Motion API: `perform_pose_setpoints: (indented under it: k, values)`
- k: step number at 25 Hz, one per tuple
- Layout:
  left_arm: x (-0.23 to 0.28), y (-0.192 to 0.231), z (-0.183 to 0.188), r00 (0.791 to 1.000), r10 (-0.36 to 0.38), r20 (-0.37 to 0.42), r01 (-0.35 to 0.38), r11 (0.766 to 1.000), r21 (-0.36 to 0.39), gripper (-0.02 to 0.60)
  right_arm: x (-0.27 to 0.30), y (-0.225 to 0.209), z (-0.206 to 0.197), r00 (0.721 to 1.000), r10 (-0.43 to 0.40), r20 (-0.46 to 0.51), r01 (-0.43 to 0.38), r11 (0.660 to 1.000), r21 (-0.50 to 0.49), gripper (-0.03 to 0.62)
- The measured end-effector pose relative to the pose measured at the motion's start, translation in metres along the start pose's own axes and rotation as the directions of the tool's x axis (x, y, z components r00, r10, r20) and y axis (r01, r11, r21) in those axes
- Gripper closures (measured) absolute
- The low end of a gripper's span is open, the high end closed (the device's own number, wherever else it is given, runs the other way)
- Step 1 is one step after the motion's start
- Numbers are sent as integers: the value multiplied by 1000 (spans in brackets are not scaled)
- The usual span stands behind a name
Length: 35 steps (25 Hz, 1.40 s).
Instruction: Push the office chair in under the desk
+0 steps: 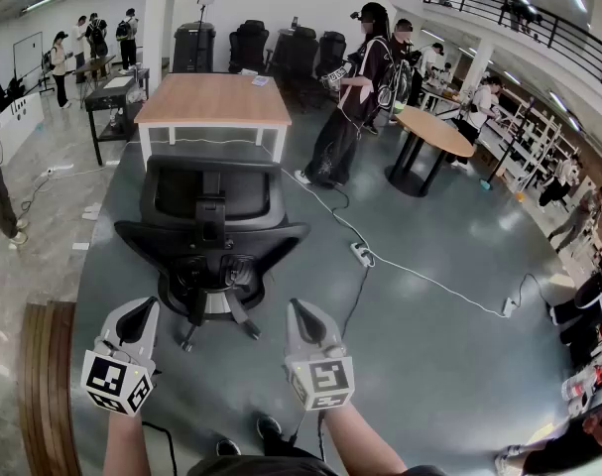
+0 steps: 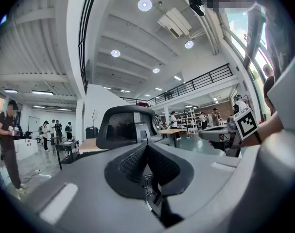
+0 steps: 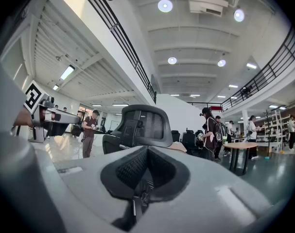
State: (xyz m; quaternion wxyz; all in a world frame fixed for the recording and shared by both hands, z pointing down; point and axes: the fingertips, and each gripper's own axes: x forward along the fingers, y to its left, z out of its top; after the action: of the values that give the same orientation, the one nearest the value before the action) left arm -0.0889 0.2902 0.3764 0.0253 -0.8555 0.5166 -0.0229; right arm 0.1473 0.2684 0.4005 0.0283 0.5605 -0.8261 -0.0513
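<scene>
— Head view first: where is the office chair (image 1: pixel 211 236)?
— The black chair stands on the grey floor, just short of the near edge of the wooden desk (image 1: pixel 213 97). Its back is turned to the person, and its seat is not under the desktop.
— And the grippers?
— The left gripper (image 1: pixel 140 310) and right gripper (image 1: pixel 299 307) are held level, side by side, on the near side of the chair and clear of it. In the left gripper view its jaws (image 2: pixel 147 147) are pressed together with nothing between them, with the mesh chair back (image 2: pixel 125 127) straight ahead. The right gripper view shows the same: pads (image 3: pixel 146 149) closed and empty, facing the chair (image 3: pixel 145 125).
— What lies around?
— A white power strip (image 1: pixel 361 254) and its cable lie on the floor right of the chair. A person in black (image 1: pixel 355 97) stands by the desk's right edge, with a round table (image 1: pixel 434 132) beyond
</scene>
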Motion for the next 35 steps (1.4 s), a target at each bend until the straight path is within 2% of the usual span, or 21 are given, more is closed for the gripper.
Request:
perform_pose_setpoints:
  k: [21,26,35]
  values:
    - [3,0,-9,1000,0,-28,1,1000,26,565,6,7,-4,1000,8,-13,-8,1000,-12,603]
    - [3,-2,-11,1000,-18,-23,18,1000,21,565,8,19,-5,999,46,-16,-46,998,-38,603]
    - [-12,7,-20,998,-54,-32,54,998,13,565,6,26,-8,1000,-23,-19,22,999,-34,603]
